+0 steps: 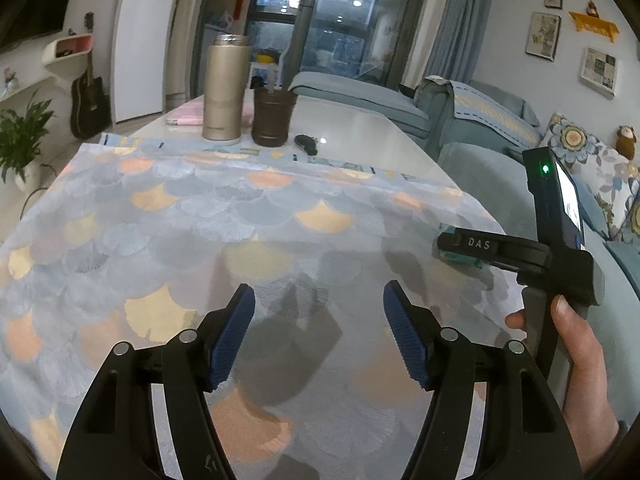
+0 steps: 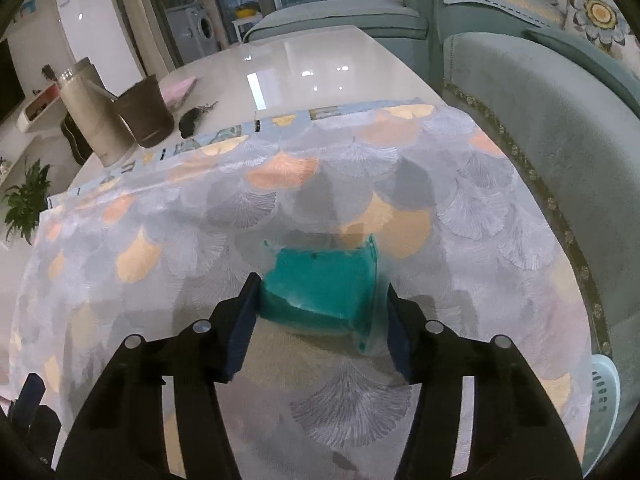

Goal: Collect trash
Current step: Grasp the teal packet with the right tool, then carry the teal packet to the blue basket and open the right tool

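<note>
**Teal wrapper between the fingers of the right claw, on the patterned cloth**

On the far left of the room a green plant (image 1: 22, 136) stands on the floor, with a dark guitar (image 1: 89, 100) leaning behind it and a tall white fridge (image 1: 142, 40) next to that. The glossy white worktop (image 1: 360, 128) fills the middle, and its near part is covered by a cloth (image 1: 160, 220) with grey, orange and yellow fan shapes. Beyond the edge of the cloth, a gold-coloured flask (image 1: 224, 88) stands upright with its lid on, so its content cannot be seen. Just beside it, on the right, stands a dark brown cup (image 1: 273, 116); something pale rises from it, but it is too small to tell. A bunch of keys (image 1: 306, 144) lies near the cup. A teal sofa (image 2: 520, 128) runs along the right side of the worktop.

The left claw (image 1: 318, 336) hangs over bare cloth with its fingers apart and nothing between them. The right claw (image 2: 320, 328) also has its fingers apart. The teal wrapper (image 2: 320, 288) lies on the cloth between its fingertips, near the right edge of the worktop; whether the pads touch it is not clear.
</note>
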### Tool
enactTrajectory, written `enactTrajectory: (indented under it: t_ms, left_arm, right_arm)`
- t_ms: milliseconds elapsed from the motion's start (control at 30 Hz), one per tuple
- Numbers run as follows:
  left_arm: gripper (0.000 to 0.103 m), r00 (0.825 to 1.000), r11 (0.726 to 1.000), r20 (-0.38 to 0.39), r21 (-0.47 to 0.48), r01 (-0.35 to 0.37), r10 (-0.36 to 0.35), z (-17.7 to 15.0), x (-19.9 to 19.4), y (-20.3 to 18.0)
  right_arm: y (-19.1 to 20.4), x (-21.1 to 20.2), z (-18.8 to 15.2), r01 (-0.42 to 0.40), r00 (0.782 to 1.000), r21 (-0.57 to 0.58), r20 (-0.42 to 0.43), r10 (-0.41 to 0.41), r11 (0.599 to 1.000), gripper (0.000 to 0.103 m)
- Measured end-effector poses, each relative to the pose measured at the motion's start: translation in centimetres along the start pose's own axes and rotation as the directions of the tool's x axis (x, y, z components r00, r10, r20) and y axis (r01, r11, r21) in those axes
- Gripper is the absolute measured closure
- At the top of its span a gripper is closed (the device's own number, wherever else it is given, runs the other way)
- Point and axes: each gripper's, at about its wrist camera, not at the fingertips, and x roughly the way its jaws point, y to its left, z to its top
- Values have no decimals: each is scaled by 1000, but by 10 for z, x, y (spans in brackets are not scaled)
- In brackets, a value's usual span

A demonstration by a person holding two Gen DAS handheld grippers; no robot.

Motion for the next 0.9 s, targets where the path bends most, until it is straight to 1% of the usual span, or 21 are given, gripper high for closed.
enactTrajectory:
  t_ms: [133, 300, 400, 533, 700, 733, 833, 900]
  left_arm:
    - [38, 1000, 999, 20, 35, 11, -12, 2, -13, -14]
    - [38, 998, 996, 37, 84, 44, -48, 7, -33, -37]
    - [38, 996, 991, 42, 107, 76, -81, 10, -48, -53]
    - [38, 991, 985, 40, 123, 123, -129, 17, -72, -75]
    - [36, 983, 972, 17, 148, 181, -185, 14, -104, -110]
    - [36, 981, 970, 14, 155, 189, -193, 13, -108, -115]
    - [35, 975, 957, 2, 192, 218, -223, 3, -121, -139]
    - [34, 971, 950, -10, 208, 234, -237, -4, -126, -152]
  right_arm:
    - [-5, -12, -7, -20, 1000, 16, 16, 20, 1000, 51]
    - [-19, -39, -19, -11, 1000, 25, 26, 10, 1000, 51]
    - [-32, -62, -27, 0, 999, 36, 33, -1, 999, 51]
    - [-56, -103, -37, 9, 998, 60, 63, -13, 998, 51]
    - [-90, -162, -52, 50, 991, 82, 118, -60, 995, 51]
    - [-100, -178, -57, 72, 987, 91, 135, -84, 993, 51]
    - [-126, -208, -71, 126, 977, 112, 157, -143, 986, 51]
    - [-141, -221, -81, 157, 971, 127, 160, -176, 979, 51]
